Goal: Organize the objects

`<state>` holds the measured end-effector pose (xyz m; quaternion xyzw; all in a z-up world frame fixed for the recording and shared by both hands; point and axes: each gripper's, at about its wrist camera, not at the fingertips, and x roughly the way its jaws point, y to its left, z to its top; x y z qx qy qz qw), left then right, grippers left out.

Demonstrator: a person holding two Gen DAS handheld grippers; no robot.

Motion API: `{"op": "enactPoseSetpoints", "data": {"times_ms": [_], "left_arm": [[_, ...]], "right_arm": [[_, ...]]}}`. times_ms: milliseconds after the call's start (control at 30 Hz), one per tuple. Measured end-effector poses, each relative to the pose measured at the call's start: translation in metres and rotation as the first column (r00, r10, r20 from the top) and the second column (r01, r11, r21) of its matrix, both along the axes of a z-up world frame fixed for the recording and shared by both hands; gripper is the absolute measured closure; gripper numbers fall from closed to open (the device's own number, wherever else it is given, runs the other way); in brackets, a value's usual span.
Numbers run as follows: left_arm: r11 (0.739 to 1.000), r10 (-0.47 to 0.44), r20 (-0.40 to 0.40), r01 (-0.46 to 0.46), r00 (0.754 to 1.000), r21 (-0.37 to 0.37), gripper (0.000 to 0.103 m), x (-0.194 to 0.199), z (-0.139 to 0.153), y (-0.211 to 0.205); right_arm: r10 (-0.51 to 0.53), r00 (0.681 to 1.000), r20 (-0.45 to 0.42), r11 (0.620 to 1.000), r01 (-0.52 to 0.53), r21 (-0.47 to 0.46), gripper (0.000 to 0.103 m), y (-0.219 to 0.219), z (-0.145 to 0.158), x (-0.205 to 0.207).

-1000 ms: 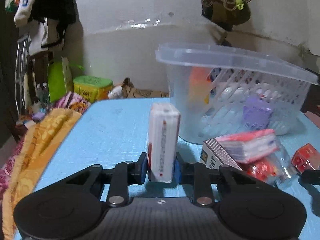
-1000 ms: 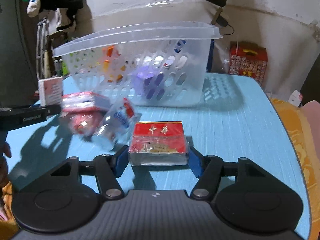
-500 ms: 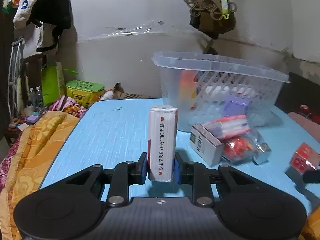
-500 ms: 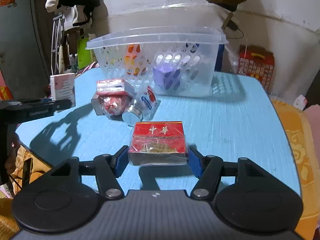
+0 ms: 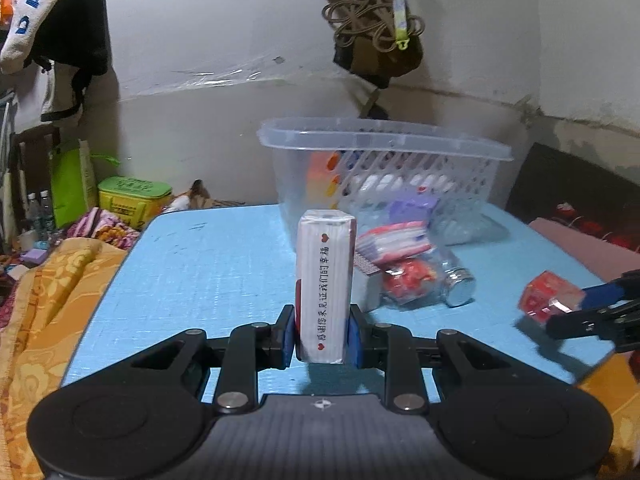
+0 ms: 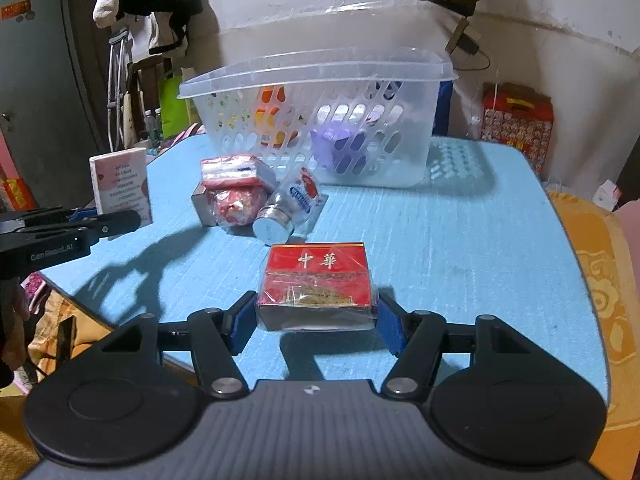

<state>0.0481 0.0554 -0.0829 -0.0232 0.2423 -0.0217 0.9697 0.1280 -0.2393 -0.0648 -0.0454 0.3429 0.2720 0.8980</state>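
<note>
My left gripper (image 5: 320,336) is shut on a white tissue pack (image 5: 325,286) with pink print, held upright above the blue table; it also shows in the right wrist view (image 6: 120,186). My right gripper (image 6: 316,320) is shut on a red cigarette pack (image 6: 316,284) in clear wrap, held flat over the table's near part; it shows in the left wrist view (image 5: 548,298). A clear perforated basket (image 6: 320,120) with several items inside stands at the far side.
Between the grippers and the basket lies a pile: a red-and-white packet (image 6: 232,170), a red wrapped item (image 6: 234,206), a grey box and a small jar with a metal lid (image 6: 286,210). The blue table (image 6: 460,248) is edged by orange cloth (image 5: 44,300).
Both grippers have pulled back from the basket with their packs still held; the basket and pile look smaller and farther. The pile has not moved.
</note>
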Motion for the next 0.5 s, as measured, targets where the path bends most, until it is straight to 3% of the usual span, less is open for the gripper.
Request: {"op": "enactPoseSetpoints", "data": {"times_ms": [500], "left_arm": [[0.996, -0.085, 0.054, 0.083, 0.995, 0.039, 0.073, -0.005, 0.009, -0.032]], "right_arm": [[0.004, 0.999, 0.038, 0.997, -0.007, 0.072, 0.038, -0.026, 0.007, 0.001]]}}
